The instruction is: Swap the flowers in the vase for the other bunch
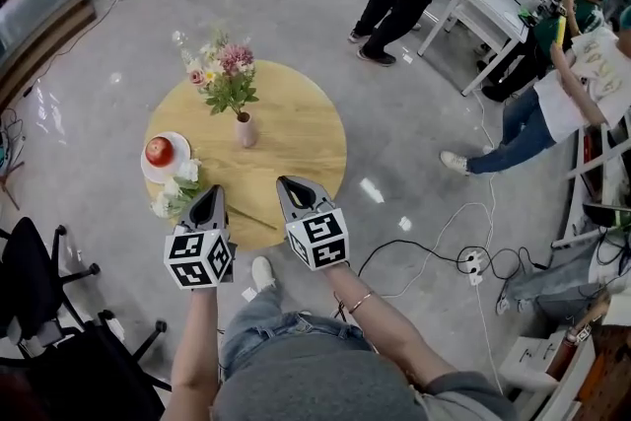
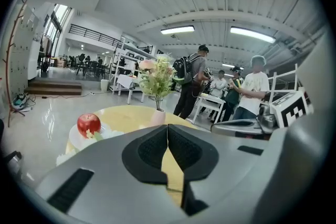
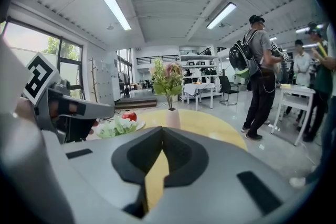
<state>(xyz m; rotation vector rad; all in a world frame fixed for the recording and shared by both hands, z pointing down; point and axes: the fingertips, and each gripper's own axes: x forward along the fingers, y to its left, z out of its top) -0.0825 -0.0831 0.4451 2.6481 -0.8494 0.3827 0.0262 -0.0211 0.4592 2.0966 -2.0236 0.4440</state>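
The head view looks steeply down from above onto the round table [image 1: 296,128]. The left gripper [image 1: 211,189] and right gripper [image 1: 285,180] are at its near edge. Each gripper view looks low and nearly level across the tabletop from there. All three views share the vase [image 1: 246,129] and the apple [image 1: 159,151].

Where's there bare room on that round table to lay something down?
The right half of the table is bare, from the vase out to the rim. The left near side is crowded: apple plate, white bunch and left claw close together.
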